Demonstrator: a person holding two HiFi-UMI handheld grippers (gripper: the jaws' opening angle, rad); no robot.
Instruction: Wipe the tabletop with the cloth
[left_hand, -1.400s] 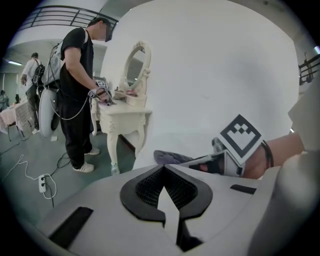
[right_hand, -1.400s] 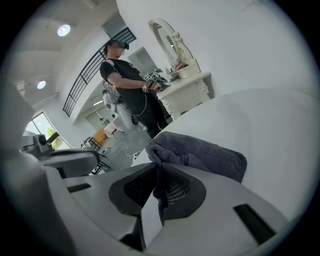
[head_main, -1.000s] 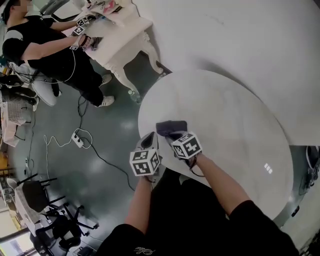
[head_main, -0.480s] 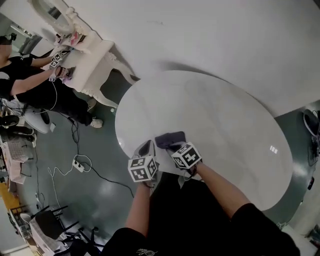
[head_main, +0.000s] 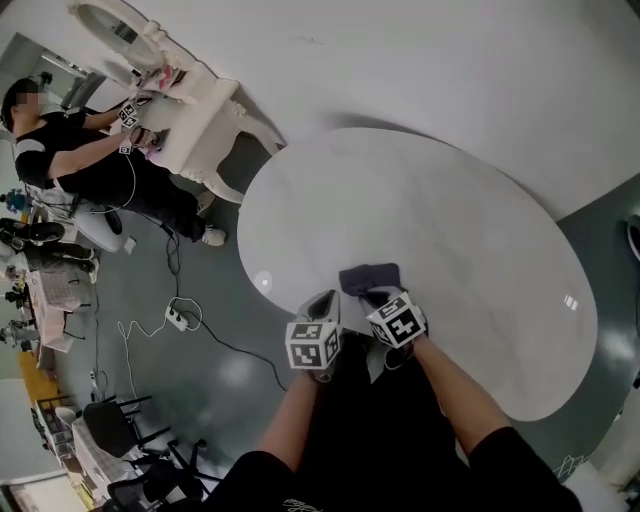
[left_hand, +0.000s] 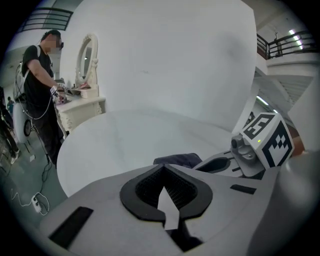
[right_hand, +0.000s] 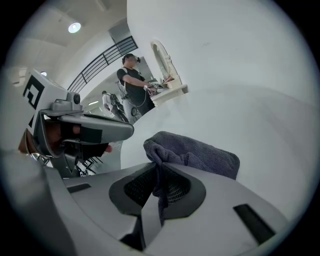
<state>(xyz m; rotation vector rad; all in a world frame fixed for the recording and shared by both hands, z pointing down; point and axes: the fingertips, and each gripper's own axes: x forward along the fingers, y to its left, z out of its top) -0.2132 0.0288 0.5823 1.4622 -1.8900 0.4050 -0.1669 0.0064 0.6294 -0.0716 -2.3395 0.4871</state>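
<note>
**A:** My right claw (right_hand: 159, 172) is clamped on the cloth (right_hand: 197, 152). One fold is pinched between the jaws, and the rest is bunched up just past the tips

**B:** Colour? Where does it sit?

**A:** Dark grey and crumpled. In my head view it lies on the round white counter (head_main: 430, 200), close to the near edge on my side and left of the middle. The right claw comes at it from that near edge, with my forearm behind it

**B:** Left claw?

**A:** My left claw (left_hand: 163, 169) has its jaws together with nothing between them. It hangs just beside the right one, on its left, with its tips about at the counter's near edge. It is apart from the cloth, which lies ahead of it and a bit to the right. I can't tell whether it touches the counter

**B:** Both marker cubes in view?

**A:** Yes, both show in the head view, side by side

**B:** Background, quick

**A:** A second person (head_main: 80, 165) in black stands at a white dressing table (head_main: 205, 125) with an oval mirror (head_main: 110, 20), far left and well apart from my counter. A power strip (head_main: 180, 318) with its cable lies on the grey floor (head_main: 200, 390). A black chair (head_main: 105, 425) is at lower left, and a white wall (head_main: 450, 60) runs behind the counter
</note>
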